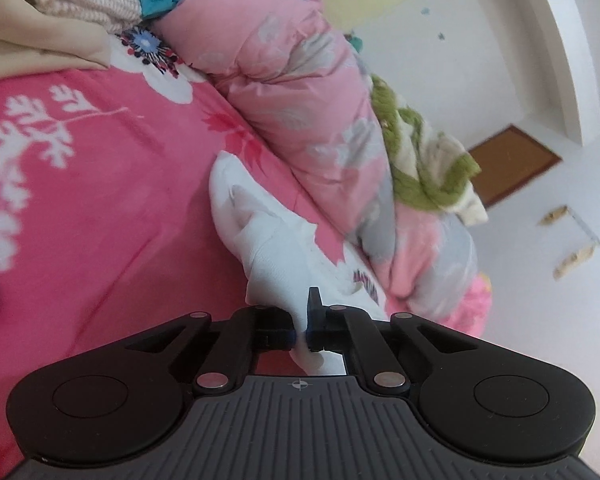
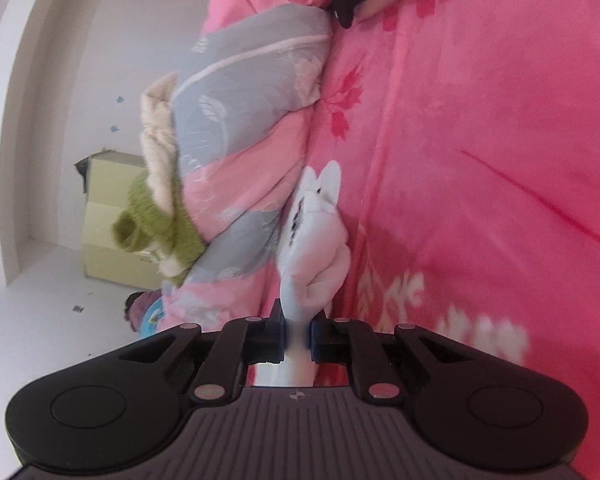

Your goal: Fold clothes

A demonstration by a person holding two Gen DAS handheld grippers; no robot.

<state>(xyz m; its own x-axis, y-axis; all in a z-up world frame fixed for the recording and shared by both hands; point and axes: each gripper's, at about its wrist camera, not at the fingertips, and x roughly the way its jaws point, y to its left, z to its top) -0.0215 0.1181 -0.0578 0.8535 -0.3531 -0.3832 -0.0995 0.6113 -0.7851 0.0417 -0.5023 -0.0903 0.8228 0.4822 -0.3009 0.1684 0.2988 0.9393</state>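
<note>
The left gripper [image 1: 300,328] fingers pinch one end of a white garment [image 1: 260,232], angled slightly downward; the right gripper [image 2: 298,334] fingers clamp its other end [image 2: 316,240]. The cloth stretches ahead of the fingers over the pink bed sheet [image 1: 100,208], a rolled quilt [image 1: 300,100] beside it.

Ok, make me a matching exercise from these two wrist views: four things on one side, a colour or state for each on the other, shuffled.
Things:
1. small white garment
2. knitted sweater
3. flowered bedsheet
4. rolled quilt

Descriptions:
A. green and cream, on the quilt
B. bright pink, white branch print
C. pinched in both jaws
D. pale pink and grey, bunched along the bed's edge

Pairs: 1-C, 2-A, 3-B, 4-D
</note>
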